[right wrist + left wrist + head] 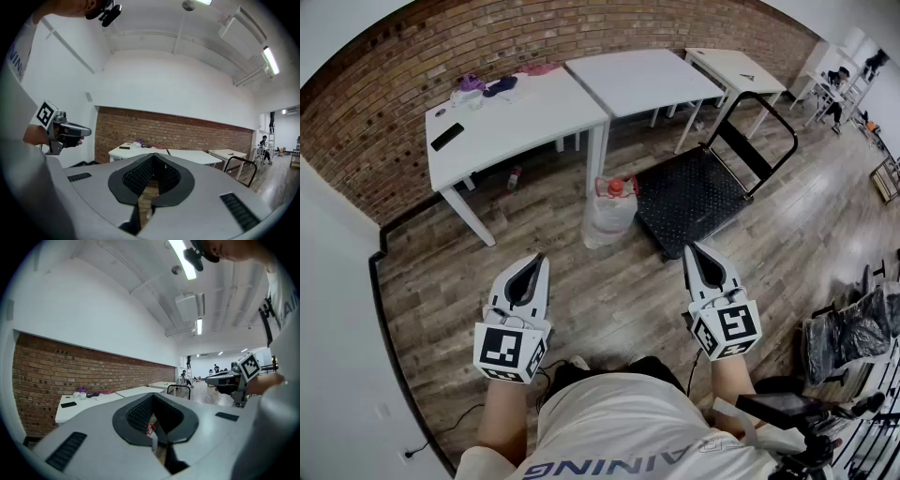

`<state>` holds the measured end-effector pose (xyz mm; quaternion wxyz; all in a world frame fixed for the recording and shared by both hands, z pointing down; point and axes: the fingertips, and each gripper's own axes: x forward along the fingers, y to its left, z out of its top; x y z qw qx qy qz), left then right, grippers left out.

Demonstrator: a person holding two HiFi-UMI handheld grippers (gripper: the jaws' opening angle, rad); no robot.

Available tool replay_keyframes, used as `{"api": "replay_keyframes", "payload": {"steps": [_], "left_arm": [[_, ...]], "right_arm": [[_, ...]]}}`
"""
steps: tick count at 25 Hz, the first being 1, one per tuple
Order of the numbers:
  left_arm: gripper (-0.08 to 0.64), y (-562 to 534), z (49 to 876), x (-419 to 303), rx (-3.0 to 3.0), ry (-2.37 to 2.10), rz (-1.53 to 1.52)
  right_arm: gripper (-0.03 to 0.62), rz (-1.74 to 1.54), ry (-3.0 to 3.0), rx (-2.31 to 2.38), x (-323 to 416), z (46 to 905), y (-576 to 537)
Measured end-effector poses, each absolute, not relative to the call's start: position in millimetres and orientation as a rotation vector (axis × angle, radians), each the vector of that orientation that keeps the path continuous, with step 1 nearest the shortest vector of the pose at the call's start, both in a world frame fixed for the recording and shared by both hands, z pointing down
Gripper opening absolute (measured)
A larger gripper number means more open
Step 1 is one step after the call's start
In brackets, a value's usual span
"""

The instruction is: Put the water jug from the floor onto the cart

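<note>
The water jug [608, 214], clear with a red cap, stands on the wood floor beside a table leg, just left of the cart. The cart [692, 195] is a flat black platform with a black tube handle [761, 131] at its far end. My left gripper [538, 259] is shut and empty, held level well short of the jug. My right gripper [692, 249] is shut and empty too, near the cart's front edge. In the left gripper view the jug [151, 432] shows through the window of the closed left gripper [152, 397]. Only floor shows through the right gripper [153, 156].
White tables [516, 117] line the brick wall [384, 84], with a black phone [447, 137] and small items on the left one. Black bagged equipment [853, 328] and a tripod [797, 412] stand at the right. People are in the far room [187, 376].
</note>
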<state>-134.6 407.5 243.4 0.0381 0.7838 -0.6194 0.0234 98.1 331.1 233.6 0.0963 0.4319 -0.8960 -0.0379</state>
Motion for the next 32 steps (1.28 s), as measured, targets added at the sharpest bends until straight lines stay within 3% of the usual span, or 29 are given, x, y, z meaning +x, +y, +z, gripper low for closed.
{"api": "replay_keyframes", "payload": {"steps": [16,32], "left_arm": [[0.002,390.6,275.7,-181.6,2.376,-1.851,0.11],[0.002,252.6,279.0,-145.1,2.3,-1.918,0.18]], "right_arm": [[0.003,-0.03,-2.652,1.3,54.4,262.8,309.0],[0.003,0.05,-2.699,1.23,88.2,284.2,151.4]]}}
